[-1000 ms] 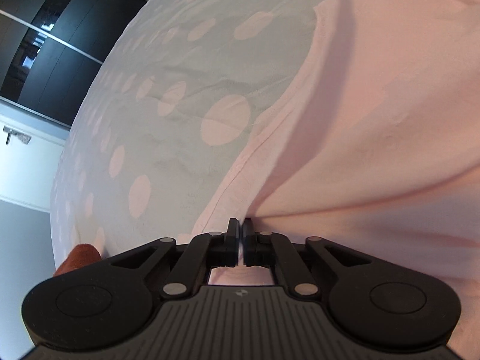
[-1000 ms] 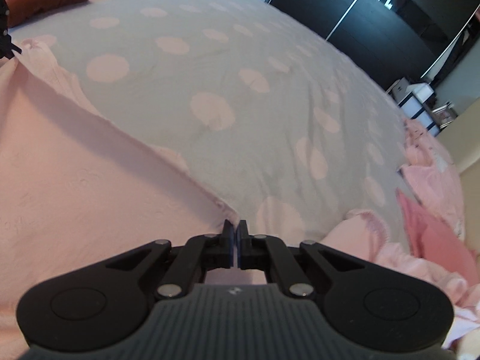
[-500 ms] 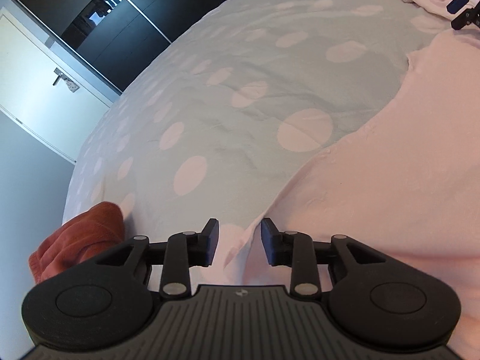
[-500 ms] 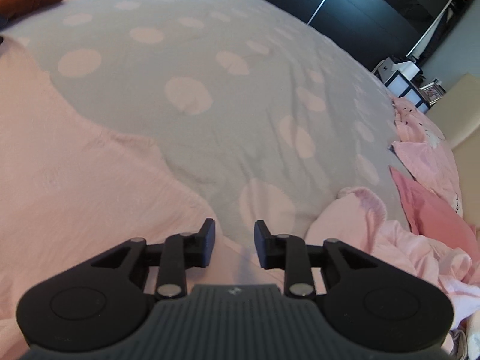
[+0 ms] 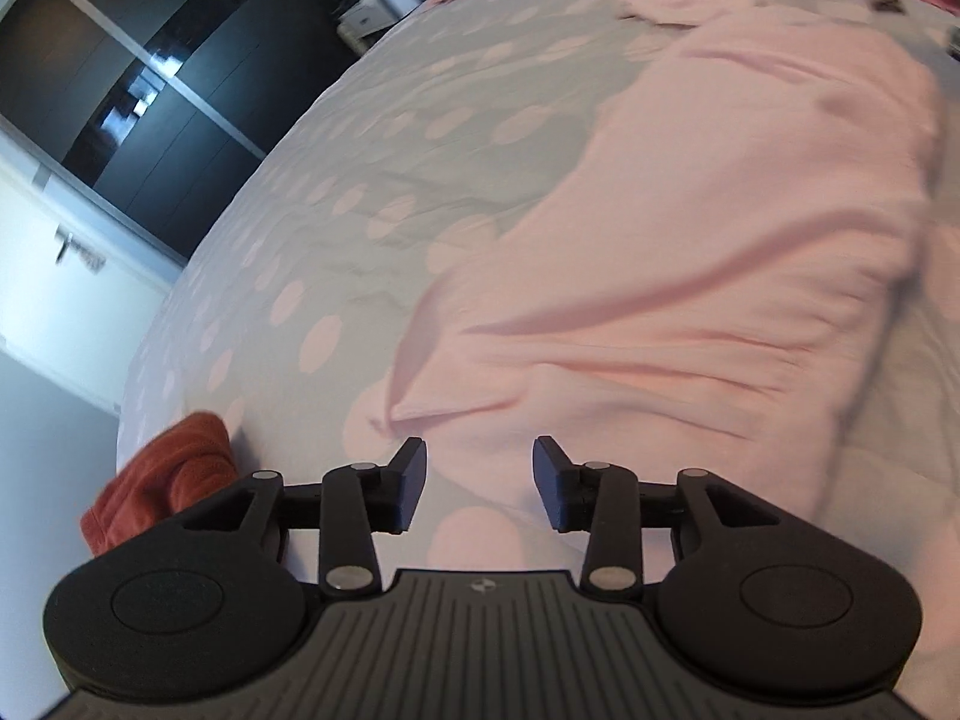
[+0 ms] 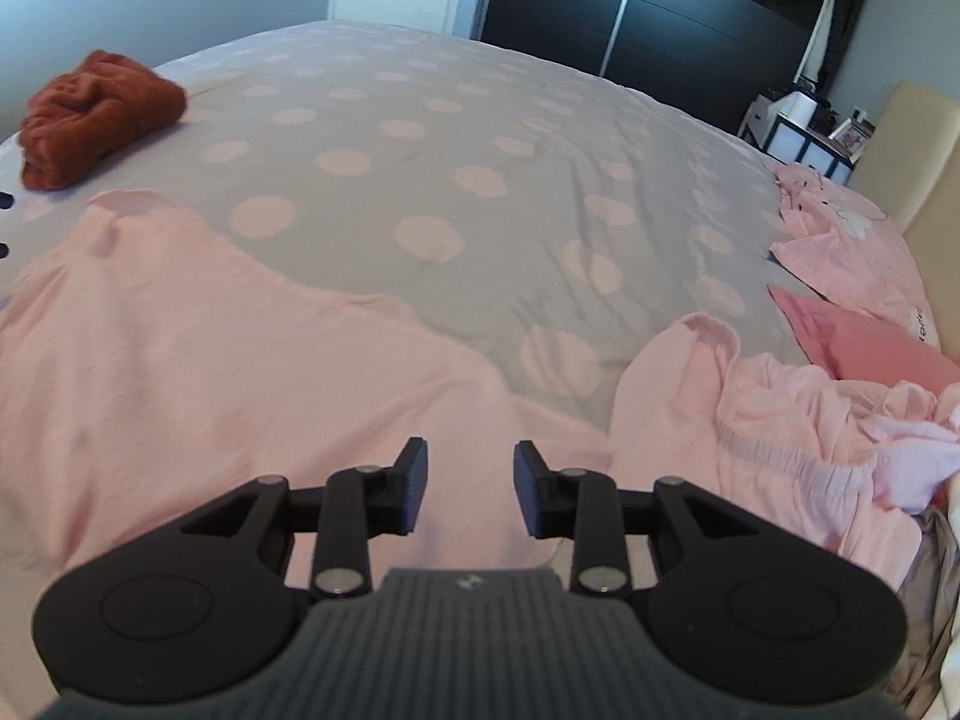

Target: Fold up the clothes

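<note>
Both the left gripper [image 5: 480, 483] and right gripper [image 6: 471, 486] have been opened off the pink garment [image 6: 198, 372], jaws still widening and empty, so one fold is judged laid down.

I can read no text here; lettering on the pink garment [image 6: 864, 276] by the headboard [image 6: 918, 150] is too blurred.

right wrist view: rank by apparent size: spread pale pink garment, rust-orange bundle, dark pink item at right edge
1. Spread pale pink garment, by far the largest.
2. Rust-orange bundle and dark pink item: similar apparent size; the bundle lies farther from the camera, so no firm ranking.
</note>
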`<state>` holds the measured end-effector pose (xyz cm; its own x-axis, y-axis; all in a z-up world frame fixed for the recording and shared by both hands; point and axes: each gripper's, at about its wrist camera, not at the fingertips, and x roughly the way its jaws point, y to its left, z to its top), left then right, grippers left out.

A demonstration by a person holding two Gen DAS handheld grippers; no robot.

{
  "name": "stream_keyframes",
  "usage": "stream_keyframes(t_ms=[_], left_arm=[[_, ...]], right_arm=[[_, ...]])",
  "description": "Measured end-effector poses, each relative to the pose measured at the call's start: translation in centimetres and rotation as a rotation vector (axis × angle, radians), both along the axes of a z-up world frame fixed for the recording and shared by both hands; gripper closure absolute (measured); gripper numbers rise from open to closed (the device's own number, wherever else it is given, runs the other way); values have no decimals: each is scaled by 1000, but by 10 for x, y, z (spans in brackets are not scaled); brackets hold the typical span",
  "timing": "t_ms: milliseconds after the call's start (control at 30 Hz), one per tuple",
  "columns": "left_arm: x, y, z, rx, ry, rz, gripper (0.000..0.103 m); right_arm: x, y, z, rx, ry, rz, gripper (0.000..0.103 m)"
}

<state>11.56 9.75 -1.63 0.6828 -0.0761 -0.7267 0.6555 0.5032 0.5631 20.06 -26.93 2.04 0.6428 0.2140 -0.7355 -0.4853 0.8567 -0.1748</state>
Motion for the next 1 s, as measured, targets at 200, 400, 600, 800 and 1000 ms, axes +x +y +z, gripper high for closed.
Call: stream_keyframes(t_ms=[200, 400, 600, 800, 1000], left_arm=[[-64, -21, -16, 42, -49, -128, 62], [-107, -48, -57, 143, -140, -209, 61], [-116, -62, -101, 288, -220, -234, 59], [-111, -74, -133, 390, -310, -278, 51], [-95, -78, -151, 440, -345, -295, 52]], right_arm=[[-75, 7, 3, -8, -75, 36, 58], [-138, 29, -31, -189, -87, 148, 52], [-180, 49, -83, -444, -159, 163, 44], [-186, 49, -114, -573, -206, 232, 46], [-169, 44, -126, -621, -277, 249, 55]])
